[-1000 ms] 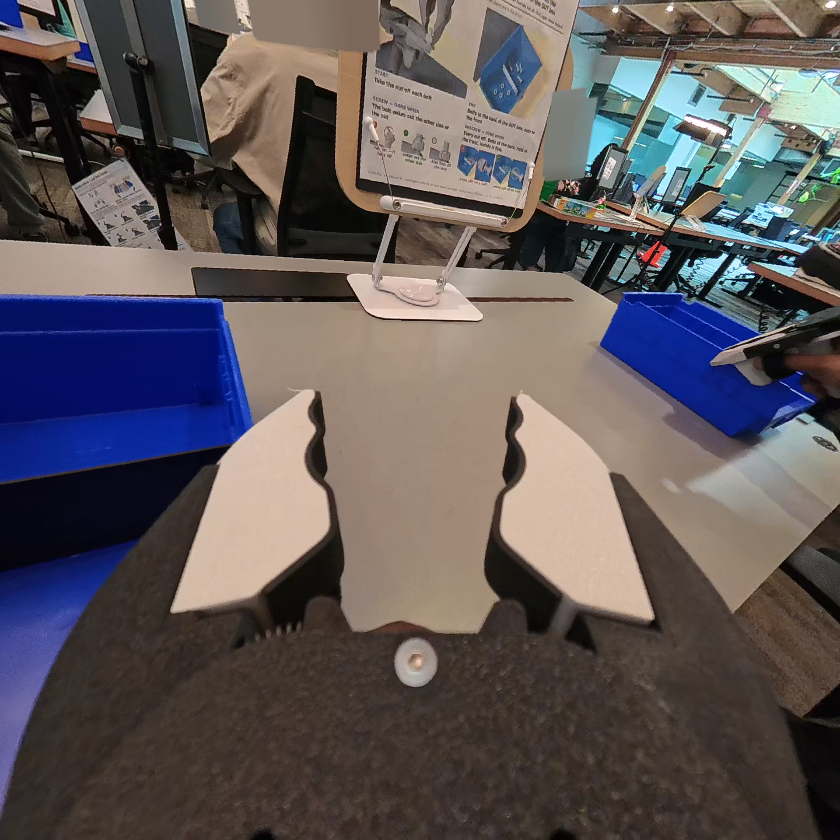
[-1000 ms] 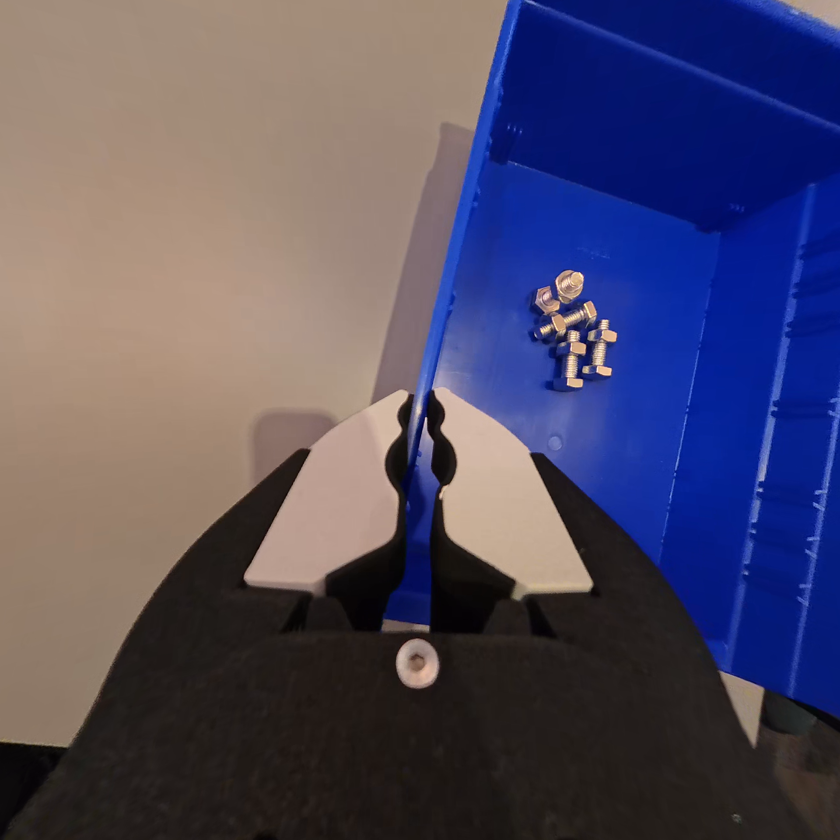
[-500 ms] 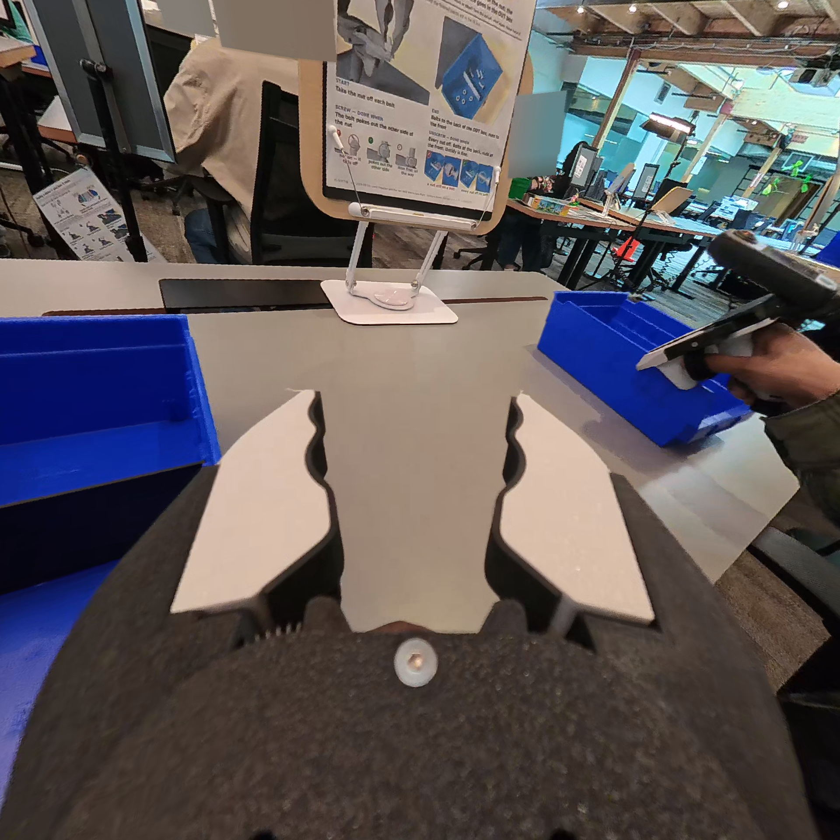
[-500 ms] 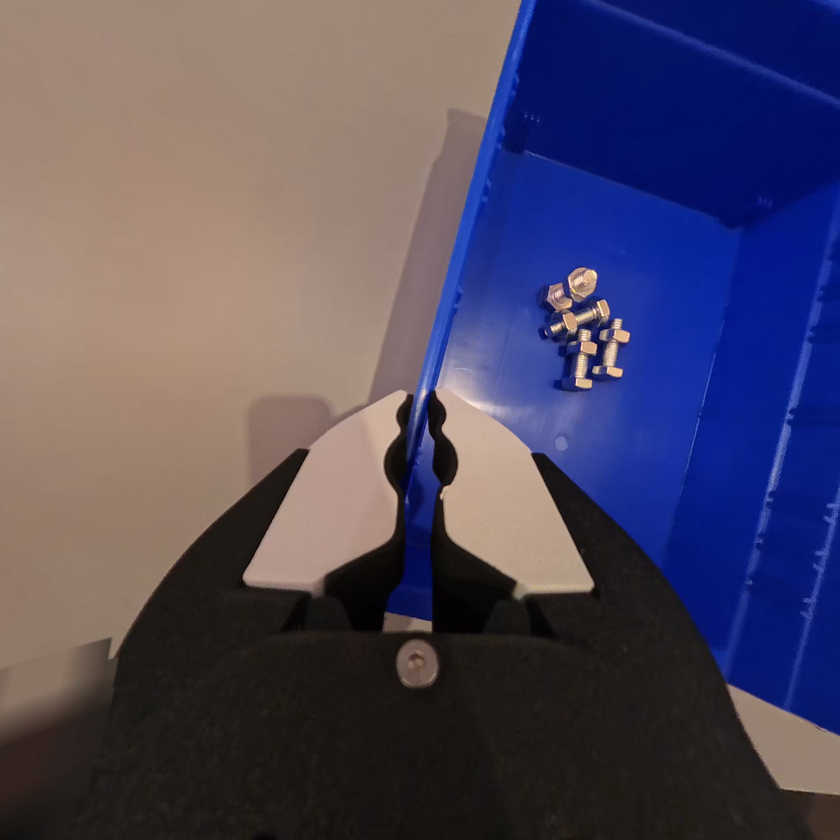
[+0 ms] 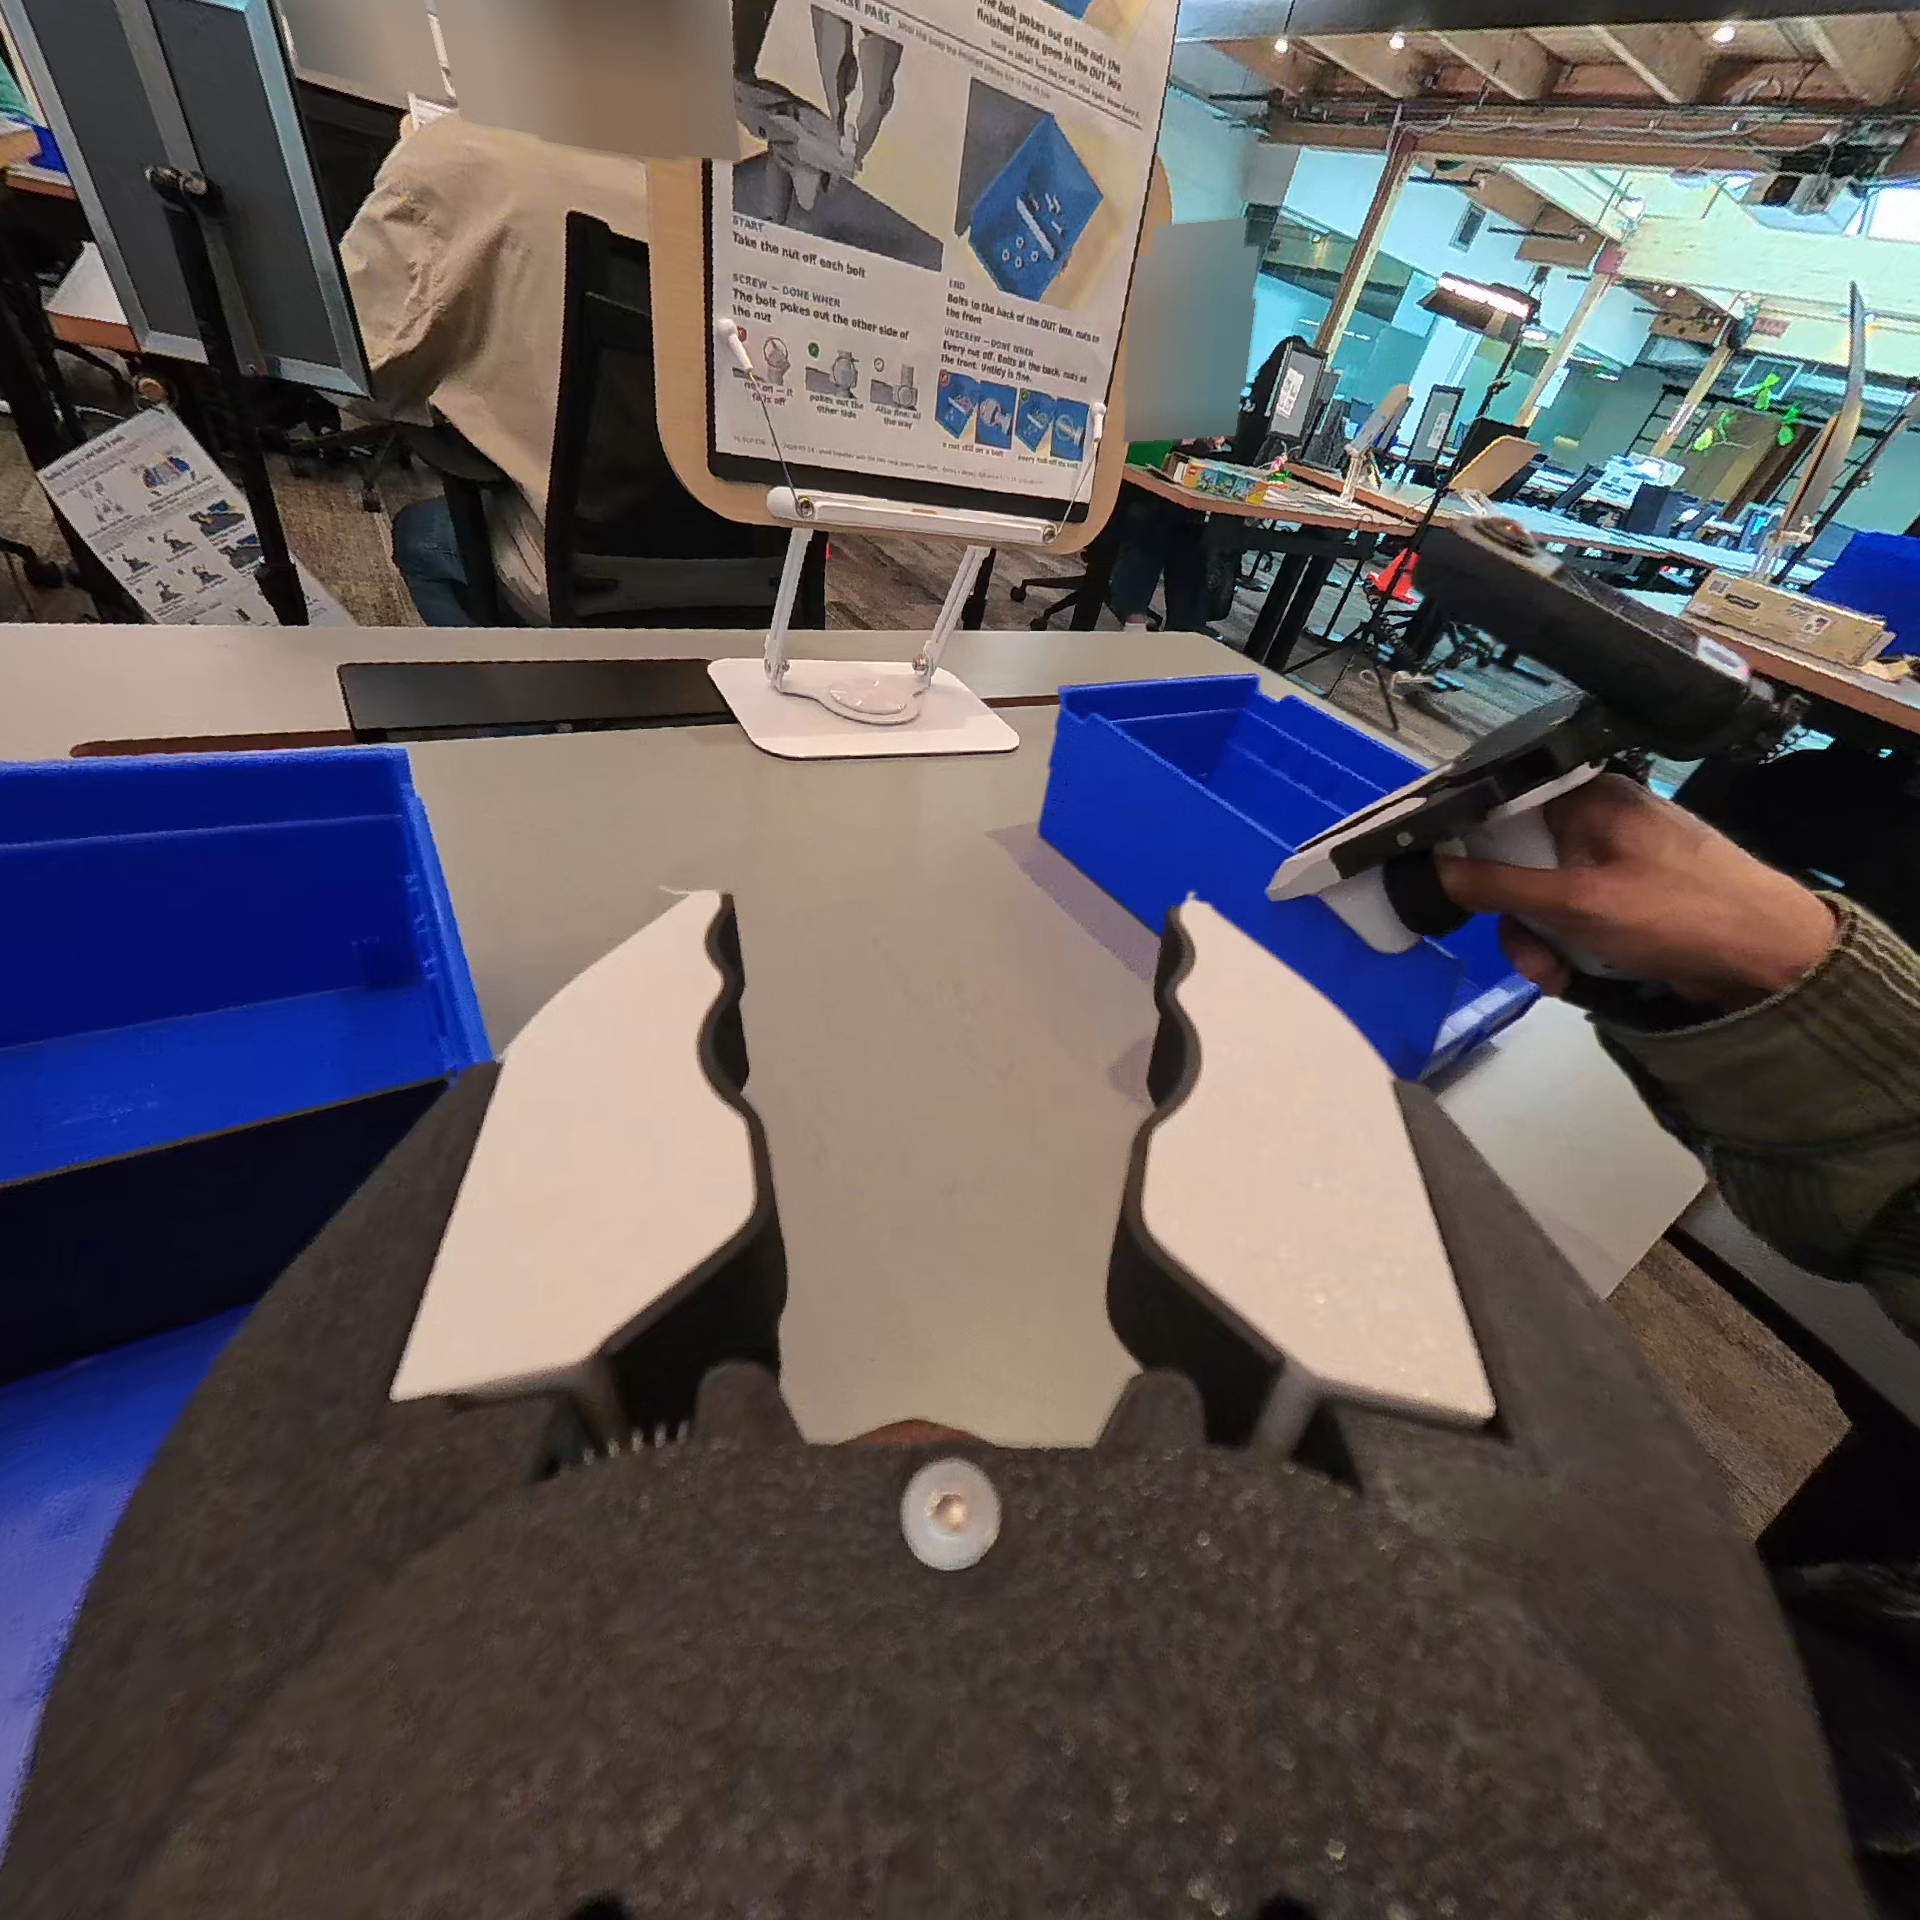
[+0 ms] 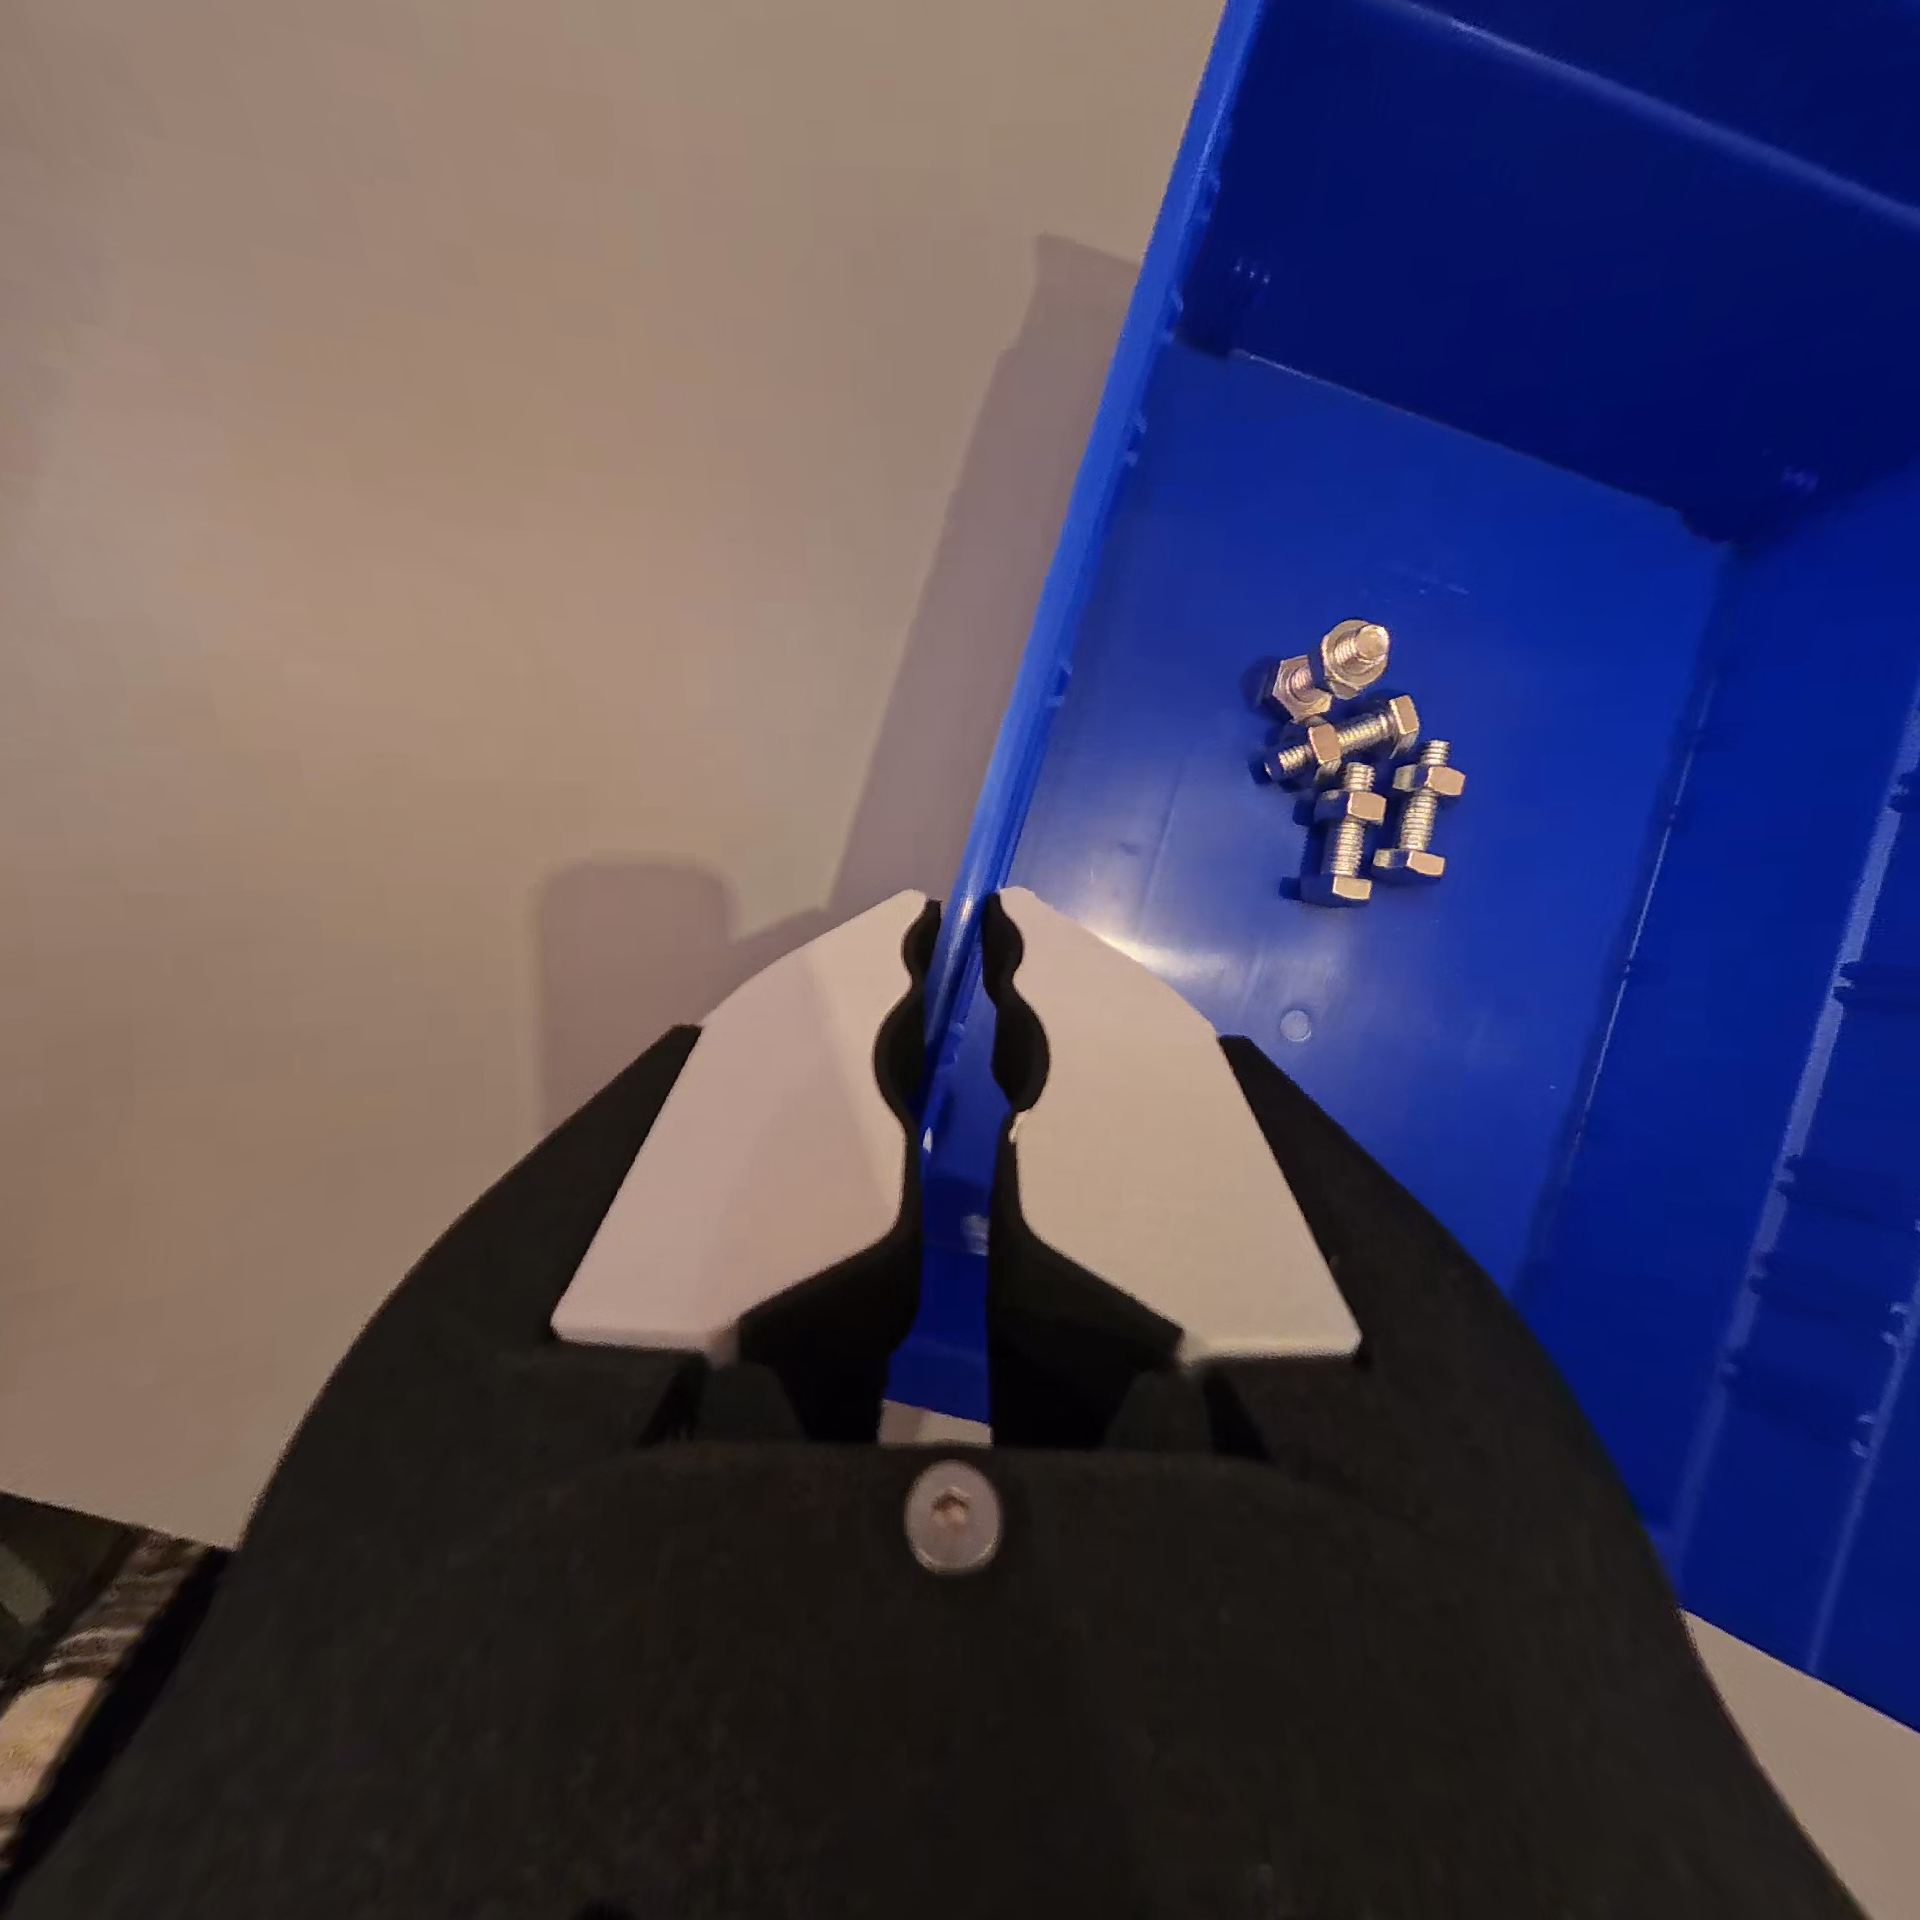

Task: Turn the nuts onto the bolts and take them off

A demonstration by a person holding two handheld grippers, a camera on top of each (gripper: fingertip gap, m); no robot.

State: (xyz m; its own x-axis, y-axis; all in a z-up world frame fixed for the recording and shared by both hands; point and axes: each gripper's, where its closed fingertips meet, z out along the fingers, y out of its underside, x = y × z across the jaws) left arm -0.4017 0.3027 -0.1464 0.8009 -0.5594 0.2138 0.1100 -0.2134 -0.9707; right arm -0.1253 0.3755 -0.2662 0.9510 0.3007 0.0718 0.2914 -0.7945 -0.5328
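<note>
The right gripper pinches the blue bin wall, likely steadying it, with bolts at its one o'clock, while the left gripper waits spread over the counter.

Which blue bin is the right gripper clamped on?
The right-hand blue bin holding the bolts; the right gripper pinches its near wall. The left bin is untouched.

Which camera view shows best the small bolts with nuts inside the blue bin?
The right wrist view: it looks down into the blue bin, where the bolts with nuts lie clustered on the floor. The left wrist view shows only that bin's walls; the bolts are hidden.
</note>
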